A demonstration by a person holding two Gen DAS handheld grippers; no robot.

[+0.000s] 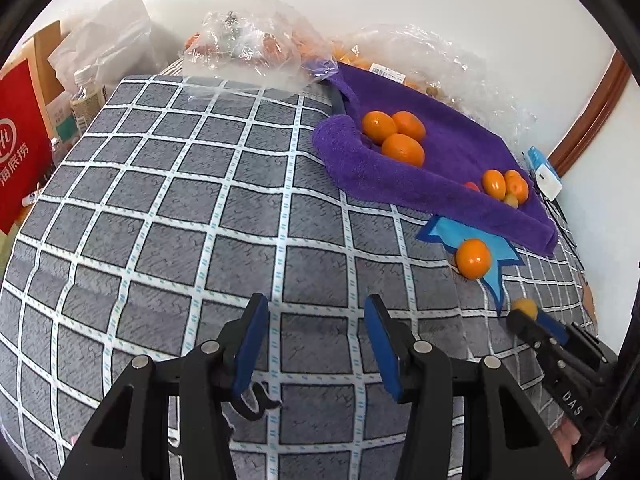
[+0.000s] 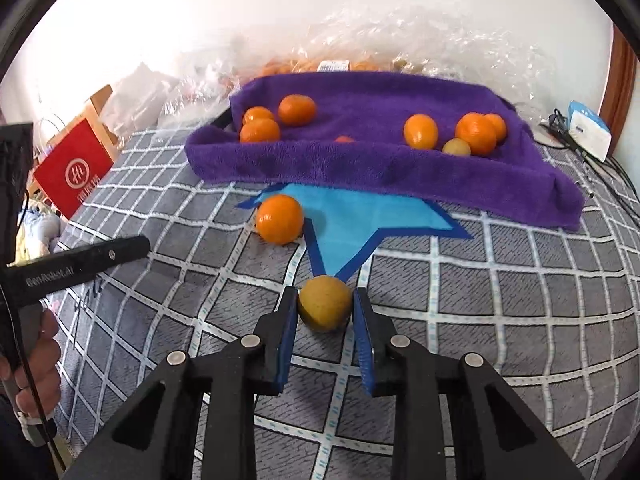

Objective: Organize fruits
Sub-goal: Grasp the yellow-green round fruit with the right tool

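A purple towel-lined tray [image 2: 400,168] [image 1: 440,184] holds two clusters of orange tangerines [image 2: 264,124] [image 1: 394,132] and, on the right, more oranges with a small yellowish fruit [image 2: 456,146]. One loose tangerine [image 2: 280,218] [image 1: 473,258] lies on the checked cloth at the edge of a blue star-shaped mat [image 2: 360,220]. My right gripper [image 2: 325,300] is shut on a small yellowish fruit [image 2: 325,302] [image 1: 525,307] in front of the mat's tip. My left gripper [image 1: 316,320] is open and empty over the bare cloth, left of the tray.
Clear plastic bags of fruit [image 1: 248,44] [image 2: 360,52] lie behind the tray. A red box [image 1: 20,140] [image 2: 74,168] and bottles [image 1: 86,96] stand at the left. A white-and-blue device [image 2: 590,130] with cables lies at the right edge.
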